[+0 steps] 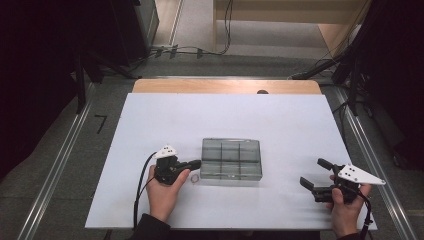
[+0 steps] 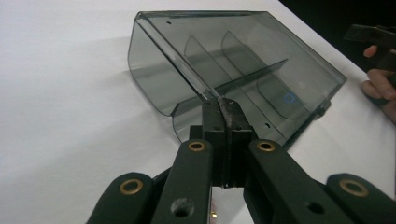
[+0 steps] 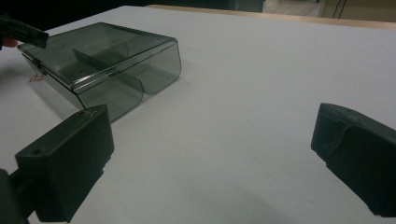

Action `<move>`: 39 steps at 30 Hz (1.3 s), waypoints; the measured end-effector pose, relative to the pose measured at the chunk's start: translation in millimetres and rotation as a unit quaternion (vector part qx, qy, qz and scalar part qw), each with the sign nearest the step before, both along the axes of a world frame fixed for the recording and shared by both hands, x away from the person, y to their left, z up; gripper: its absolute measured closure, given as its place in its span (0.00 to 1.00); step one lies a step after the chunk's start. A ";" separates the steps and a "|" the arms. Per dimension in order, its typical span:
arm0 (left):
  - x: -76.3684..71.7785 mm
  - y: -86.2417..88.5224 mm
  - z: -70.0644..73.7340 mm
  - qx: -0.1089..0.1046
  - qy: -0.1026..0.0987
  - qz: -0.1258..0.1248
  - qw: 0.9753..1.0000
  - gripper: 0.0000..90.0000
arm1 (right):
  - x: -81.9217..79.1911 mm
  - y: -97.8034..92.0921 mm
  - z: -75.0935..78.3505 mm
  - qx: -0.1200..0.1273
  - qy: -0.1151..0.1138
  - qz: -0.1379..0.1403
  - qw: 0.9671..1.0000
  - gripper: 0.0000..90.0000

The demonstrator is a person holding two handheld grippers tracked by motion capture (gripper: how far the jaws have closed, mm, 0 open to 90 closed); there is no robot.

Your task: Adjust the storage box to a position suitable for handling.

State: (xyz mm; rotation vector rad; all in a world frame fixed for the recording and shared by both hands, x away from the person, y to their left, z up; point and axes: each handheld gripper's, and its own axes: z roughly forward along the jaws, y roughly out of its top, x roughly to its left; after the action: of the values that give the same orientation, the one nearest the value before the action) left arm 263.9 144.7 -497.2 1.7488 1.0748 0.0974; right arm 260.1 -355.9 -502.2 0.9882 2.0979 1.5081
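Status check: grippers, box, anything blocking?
Left gripper shut at the box's left edge. Right gripper open, clear of the box. Small ring beside the box.

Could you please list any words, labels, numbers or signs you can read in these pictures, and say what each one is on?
No readable text anywhere.
Clear divided box: a small blue ring mark, no letters.
Floor left of the table: a black bracket-shaped mark, not a character.
Left hand-held gripper and right hand-held gripper: no labels.

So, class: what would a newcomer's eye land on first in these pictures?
The smoky clear compartment box stands out mid-table on the white table. The left gripper is shut, its tips at the box's left end by a small ring. The right gripper hovers open, well off to the box's right.
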 end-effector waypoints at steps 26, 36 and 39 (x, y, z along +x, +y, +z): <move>-20.6 -6.7 -11.5 0.033 -0.058 -0.006 0.998 1.00 | -4.5 20.7 17.5 -0.025 0.020 0.031 0.999 0.06; -20.7 -6.5 -12.5 0.029 -0.060 -0.005 0.998 1.00 | 1.1 41.5 33.9 -0.031 0.025 0.049 0.998 0.15; -20.7 -6.5 -12.6 0.029 -0.061 -0.005 0.998 1.00 | 8.8 45.8 37.7 -0.022 0.036 0.062 0.997 0.15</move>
State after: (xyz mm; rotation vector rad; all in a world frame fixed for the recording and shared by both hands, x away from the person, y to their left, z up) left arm 243.2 138.2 -509.8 1.7771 0.9830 0.2278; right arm 268.9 -310.2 -464.5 0.9241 2.2719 1.4970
